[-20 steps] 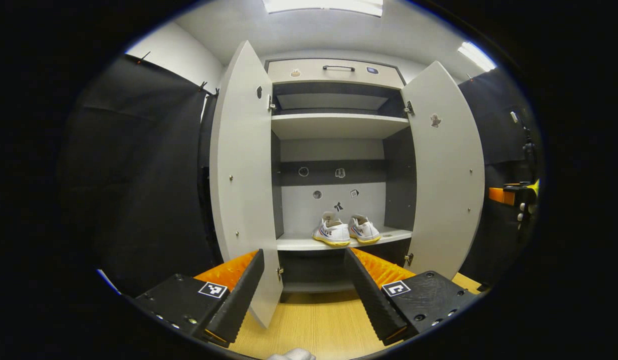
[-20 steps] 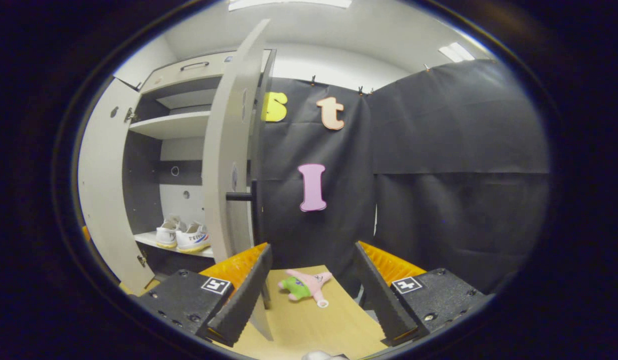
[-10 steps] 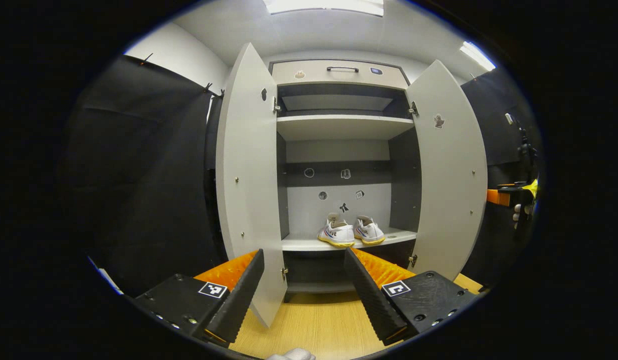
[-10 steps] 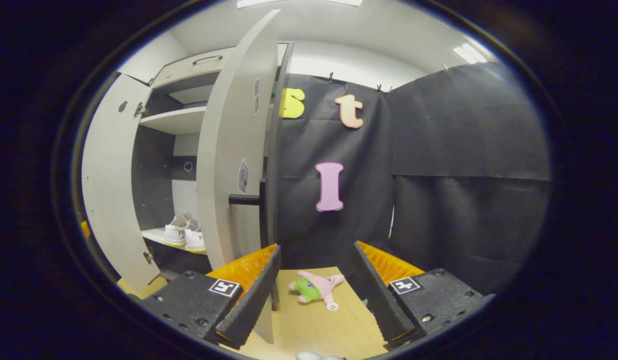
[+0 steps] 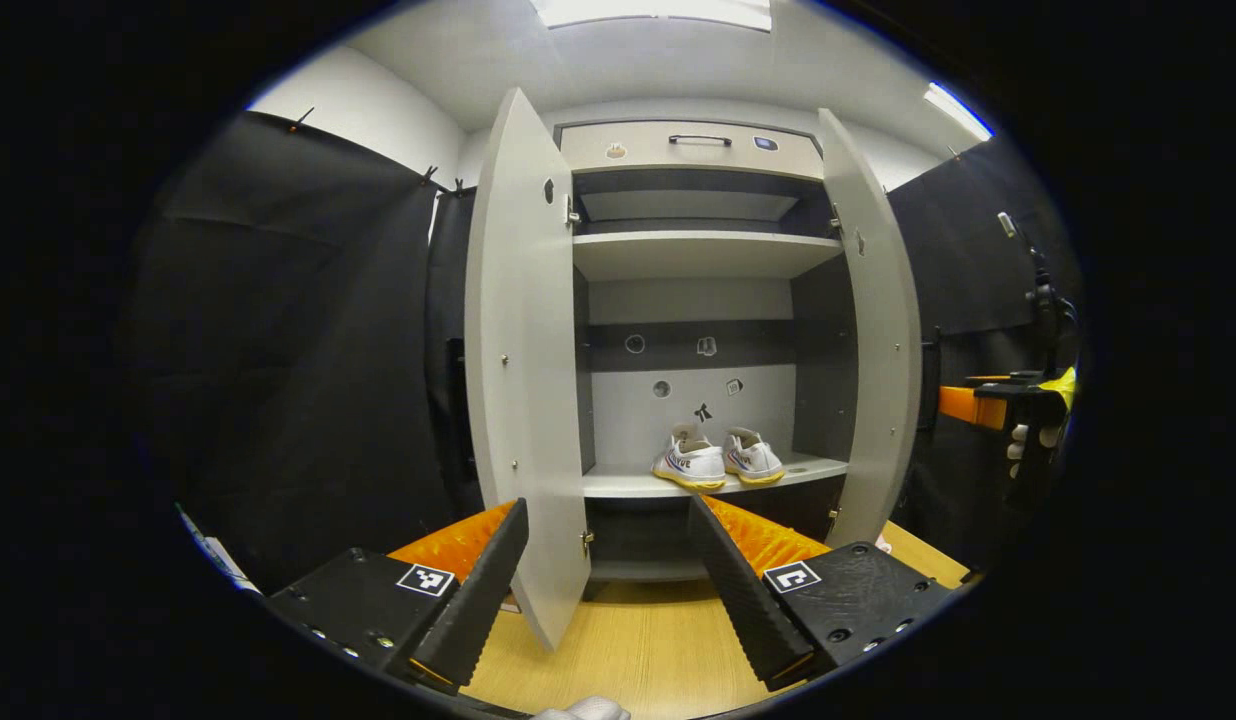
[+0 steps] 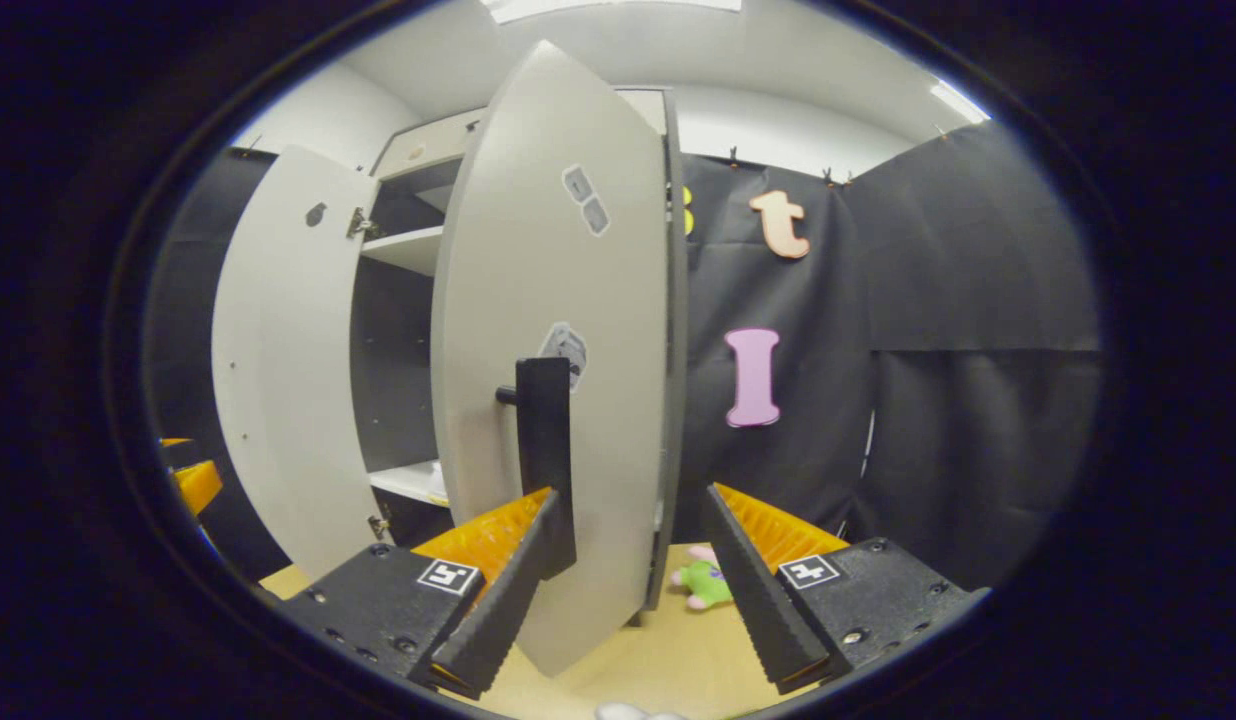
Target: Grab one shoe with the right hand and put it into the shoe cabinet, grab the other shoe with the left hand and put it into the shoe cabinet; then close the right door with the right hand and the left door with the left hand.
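Two white shoes [image 5: 690, 465] [image 5: 753, 458] sit side by side on the lower shelf of the grey shoe cabinet [image 5: 698, 255]. Its left door [image 5: 523, 350] stands wide open and its right door [image 5: 878, 330] is turned almost edge-on. My left gripper [image 5: 608, 580] hangs open in front of the cabinet, holding nothing. My right gripper [image 6: 633, 580] is open at the right door's outer face [image 6: 558, 250], its left finger beside the dark handle [image 6: 543, 450]. From the left gripper view, the right gripper [image 5: 963, 403] is behind that door.
A pink and green plush toy [image 6: 703, 585] lies on the wooden floor [image 5: 638, 650] beside the cabinet's right side. Black cloth walls close in both sides. An upper shelf and a drawer with a handle [image 5: 698, 140] top the cabinet. The left gripper [image 6: 193, 480] shows at far left.
The right door has swung partway toward shut. My right gripper has moved in close behind its outer face, by the handle. The left gripper has barely moved.
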Tool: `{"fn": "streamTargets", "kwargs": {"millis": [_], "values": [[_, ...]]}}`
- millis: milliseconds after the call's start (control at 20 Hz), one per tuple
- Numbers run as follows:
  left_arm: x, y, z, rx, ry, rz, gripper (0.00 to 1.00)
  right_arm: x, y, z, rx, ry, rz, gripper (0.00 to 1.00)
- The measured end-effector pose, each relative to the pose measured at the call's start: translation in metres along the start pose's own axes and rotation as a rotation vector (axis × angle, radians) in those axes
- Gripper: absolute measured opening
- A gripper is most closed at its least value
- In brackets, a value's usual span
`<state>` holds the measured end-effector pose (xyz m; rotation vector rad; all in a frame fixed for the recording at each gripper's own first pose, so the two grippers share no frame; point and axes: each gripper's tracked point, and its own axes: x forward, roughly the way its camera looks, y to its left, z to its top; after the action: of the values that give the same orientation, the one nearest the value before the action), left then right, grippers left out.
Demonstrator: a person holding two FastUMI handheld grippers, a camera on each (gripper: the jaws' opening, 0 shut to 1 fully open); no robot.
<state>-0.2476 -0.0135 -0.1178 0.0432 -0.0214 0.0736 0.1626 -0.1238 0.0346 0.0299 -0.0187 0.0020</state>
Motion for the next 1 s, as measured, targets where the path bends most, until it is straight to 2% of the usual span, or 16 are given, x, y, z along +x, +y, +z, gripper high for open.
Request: {"fn": "streamTargets", "kwargs": {"millis": [50, 100, 150, 300, 650, 1000], "values": [[-0.002, 0.009, 0.0, 0.006, 0.002, 0.019, 0.96, 0.006, 0.018, 0.0, -0.007, 0.005, 0.047, 0.88], [-0.003, 0.015, -0.001, 0.01, 0.007, 0.035, 0.96, 0.01, 0.029, 0.001, -0.01, 0.004, 0.068, 0.88], [-0.005, 0.021, -0.002, 0.009, 0.01, 0.05, 0.96, 0.012, 0.036, 0.003, -0.016, -0.005, 0.078, 0.99], [-0.008, 0.035, 0.0, -0.001, 0.01, 0.079, 0.96, 0.008, 0.047, 0.005, -0.023, -0.023, 0.08, 1.0], [-0.002, 0.061, -0.001, 0.0, 0.006, 0.088, 0.96, -0.013, 0.072, -0.006, 0.007, 0.005, 0.102, 1.0], [0.028, 0.122, 0.005, -0.001, -0.017, 0.126, 0.96, -0.049, 0.114, -0.038, 0.001, 0.073, 0.134, 1.0]]}}
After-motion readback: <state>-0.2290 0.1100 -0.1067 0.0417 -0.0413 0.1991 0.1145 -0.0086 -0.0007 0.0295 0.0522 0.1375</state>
